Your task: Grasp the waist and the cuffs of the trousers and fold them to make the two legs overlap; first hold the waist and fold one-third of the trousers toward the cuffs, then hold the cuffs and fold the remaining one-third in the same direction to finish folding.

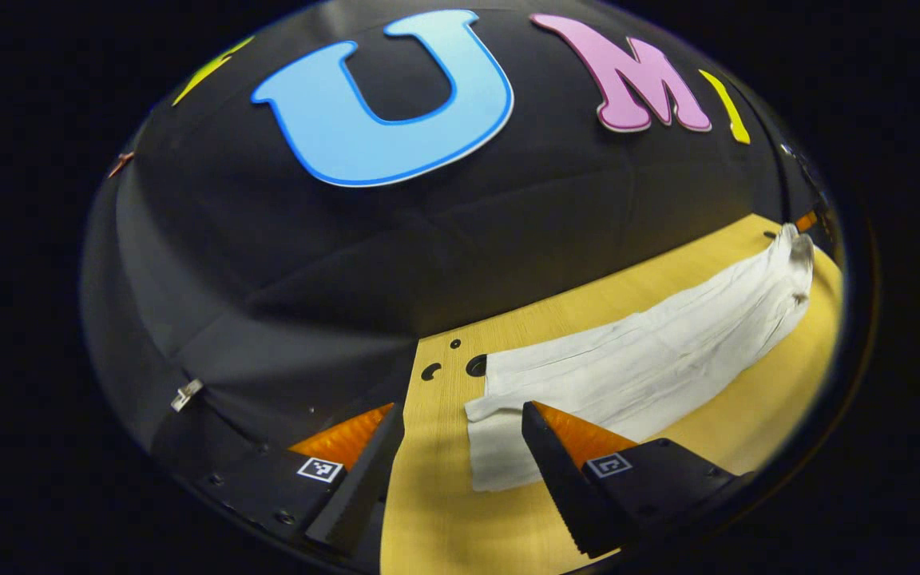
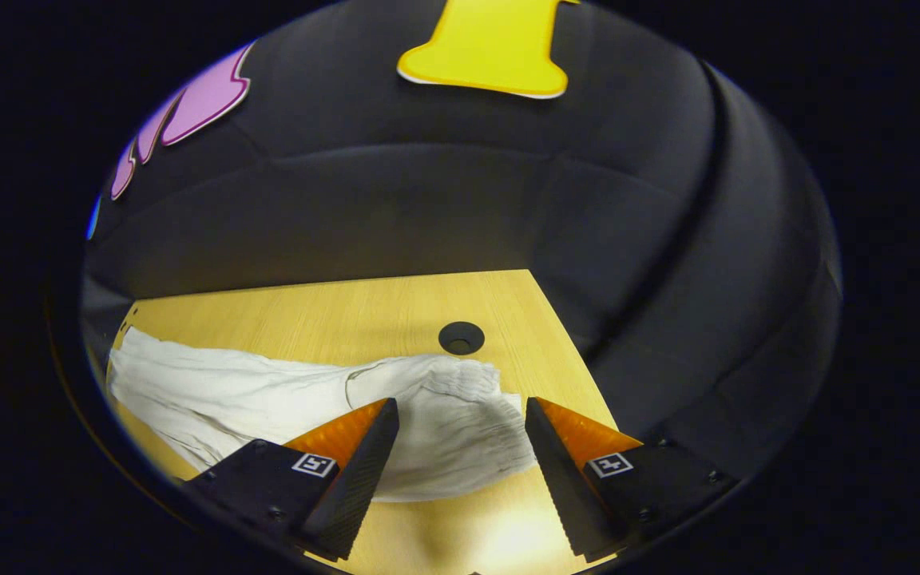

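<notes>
White cotton-looking trousers [image 1: 652, 351] lie stretched along the wooden table [image 1: 444, 511], legs apparently already overlapped, so next is likely the waist fold. Left gripper [image 1: 464, 427] hovers at the cuff end, jaws spread wide, gripping nothing; one finger sits over the cuff corner, the other over bare table. Right gripper [image 2: 460, 423] hovers at the gathered waist [image 2: 460, 415], jaws likewise released, with the waistband lying between and below the fingers. Risks: pinching only the top layer at either end would let the legs slide apart mid-fold; left jaws look offset toward the cuff's edge, so a close here could catch just a corner and drag the cloth skewed. Waist elastic is bunched, so the grip may slip off a ridge. Left gripper view gives the full run from cuffs to the far waist and small holes [image 1: 456, 363] in the table beside the cuffs. Right gripper view gives the waist gathers up close, and one round hole [image 2: 461, 338] behind them.
</notes>
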